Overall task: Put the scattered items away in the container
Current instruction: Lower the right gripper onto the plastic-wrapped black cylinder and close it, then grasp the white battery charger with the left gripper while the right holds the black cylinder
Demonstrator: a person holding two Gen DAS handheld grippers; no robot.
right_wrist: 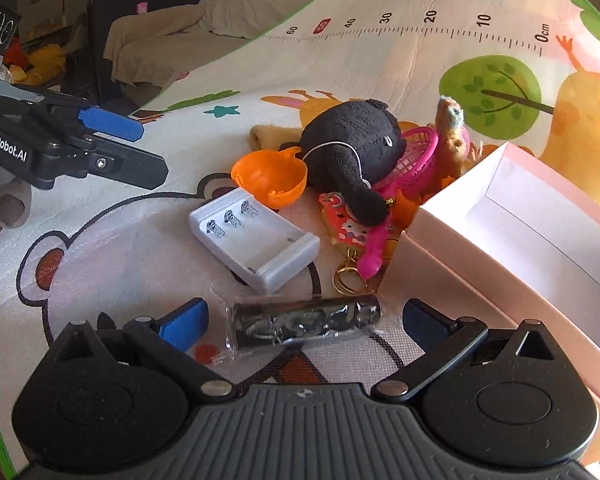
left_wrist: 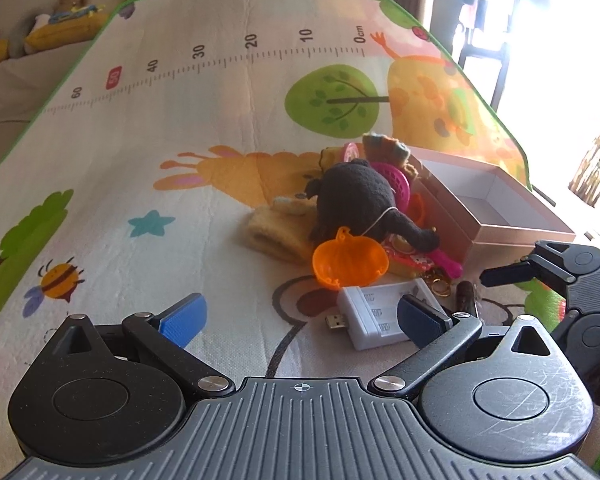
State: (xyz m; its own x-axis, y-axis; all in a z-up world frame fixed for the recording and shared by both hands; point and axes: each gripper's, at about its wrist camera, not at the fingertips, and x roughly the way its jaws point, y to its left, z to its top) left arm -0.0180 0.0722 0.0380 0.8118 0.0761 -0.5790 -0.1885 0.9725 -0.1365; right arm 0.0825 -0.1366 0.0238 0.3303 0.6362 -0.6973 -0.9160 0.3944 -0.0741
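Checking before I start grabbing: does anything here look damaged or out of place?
Nothing looks damaged. The white charger lies with its battery bays empty, and every item sits outside the pink box, which holds nothing visible.

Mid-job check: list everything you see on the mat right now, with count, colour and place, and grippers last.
play mat: 1, cartoon print with ruler strip, under everything
box: 1, pale pink with white inside, open, nothing seen in it, right of the pile
plush toy: 1, black, on top of the pile
pumpkin shell: 1, orange, front left of the plush
battery charger: 1, white, no batteries in it, near side of the pile
wrapped cylinder: 1, dark, in clear film, between the right gripper's fingers, apart from both
toy racket: 1, pink, behind the plush
keychain charm: 1, red-pink with gold rings, by the box corner
yellow cloth: 1, left of the plush
left gripper: open, holding nothing
right gripper: open, around the cylinder
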